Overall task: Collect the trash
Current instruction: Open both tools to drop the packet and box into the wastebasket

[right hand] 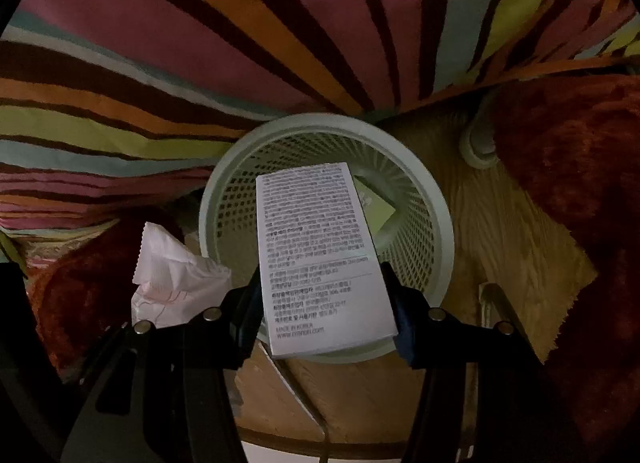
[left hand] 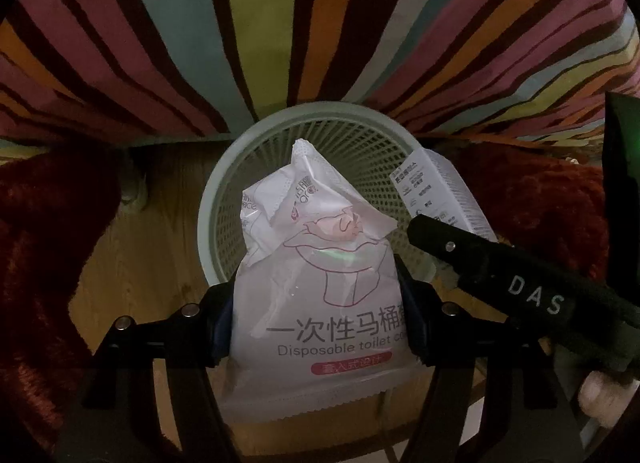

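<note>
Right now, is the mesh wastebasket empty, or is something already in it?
Not empty. In the right wrist view a yellow-green item lies at the bottom of the mesh wastebasket, behind the held box.

Dim, warm light throughout — fisheye bending and dark vignette at edges, slight grain.

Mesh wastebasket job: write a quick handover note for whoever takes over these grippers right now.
Left gripper: shut on the white plastic toilet-cover packet, above the pale green mesh wastebasket.
Right gripper: shut on the white printed cardboard box, also above the basket's mouth.
Done: both pieces picked up; a yellow-green item lies inside.
Left: release both into the basket.
</note>
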### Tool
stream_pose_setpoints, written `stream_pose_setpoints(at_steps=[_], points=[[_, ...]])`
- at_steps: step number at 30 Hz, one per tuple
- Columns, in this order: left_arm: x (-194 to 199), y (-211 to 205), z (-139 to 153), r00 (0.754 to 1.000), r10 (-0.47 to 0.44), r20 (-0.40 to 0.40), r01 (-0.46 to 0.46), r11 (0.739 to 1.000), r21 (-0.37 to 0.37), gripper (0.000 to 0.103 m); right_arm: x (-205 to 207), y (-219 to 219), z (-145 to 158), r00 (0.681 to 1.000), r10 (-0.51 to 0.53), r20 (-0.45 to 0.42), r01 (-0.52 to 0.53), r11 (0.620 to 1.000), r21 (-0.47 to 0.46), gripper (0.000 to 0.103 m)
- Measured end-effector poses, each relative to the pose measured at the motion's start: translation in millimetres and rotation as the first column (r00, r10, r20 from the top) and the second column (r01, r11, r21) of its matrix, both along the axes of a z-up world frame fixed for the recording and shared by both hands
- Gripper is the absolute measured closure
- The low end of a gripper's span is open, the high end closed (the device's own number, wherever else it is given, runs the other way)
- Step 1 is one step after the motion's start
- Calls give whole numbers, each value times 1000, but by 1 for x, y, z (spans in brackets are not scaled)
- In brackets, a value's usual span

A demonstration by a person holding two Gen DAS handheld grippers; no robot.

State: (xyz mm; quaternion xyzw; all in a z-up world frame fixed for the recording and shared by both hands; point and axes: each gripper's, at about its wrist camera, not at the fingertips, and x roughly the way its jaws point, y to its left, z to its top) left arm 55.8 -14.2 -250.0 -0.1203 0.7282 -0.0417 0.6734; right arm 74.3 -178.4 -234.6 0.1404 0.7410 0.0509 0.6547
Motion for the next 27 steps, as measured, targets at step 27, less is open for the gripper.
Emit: stream_pose_setpoints(at_steps=[27], points=[[4, 3, 25, 993, 28, 114, -35, 997, 64, 16, -5, 4, 45, 973, 36, 230, -8, 992, -123, 30]])
